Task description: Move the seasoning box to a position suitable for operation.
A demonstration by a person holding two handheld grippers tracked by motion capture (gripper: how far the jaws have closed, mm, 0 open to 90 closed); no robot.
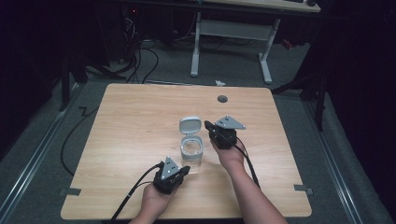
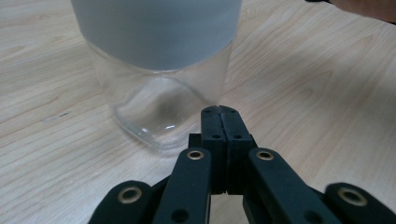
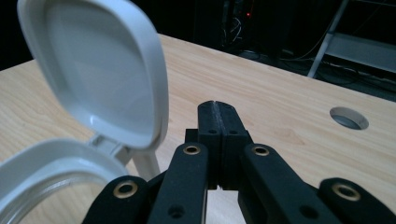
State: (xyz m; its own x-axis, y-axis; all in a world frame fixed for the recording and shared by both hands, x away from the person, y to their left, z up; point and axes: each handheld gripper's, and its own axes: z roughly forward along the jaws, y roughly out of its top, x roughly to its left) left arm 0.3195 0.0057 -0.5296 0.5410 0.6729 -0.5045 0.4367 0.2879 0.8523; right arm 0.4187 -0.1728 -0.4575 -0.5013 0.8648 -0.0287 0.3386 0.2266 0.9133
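High view: clear jar (image 1: 192,150) mid-surface (image 1: 130,121), hinged grey lid (image 1: 190,125) standing open; left gripper (image 1: 183,170) pressed together just beside jar base, right gripper (image 1: 208,125) pressed together, empty, beside lid; likely next, nudging lid down to close.

A clear jar (image 1: 192,150) with a grey rim stands near the middle of the wooden table (image 1: 130,121), its hinged lid (image 1: 190,125) flipped up and open. The left claw (image 1: 185,170) rests just in front of the jar, and the right claw (image 1: 208,125) sits beside the lid, each held in a hand.
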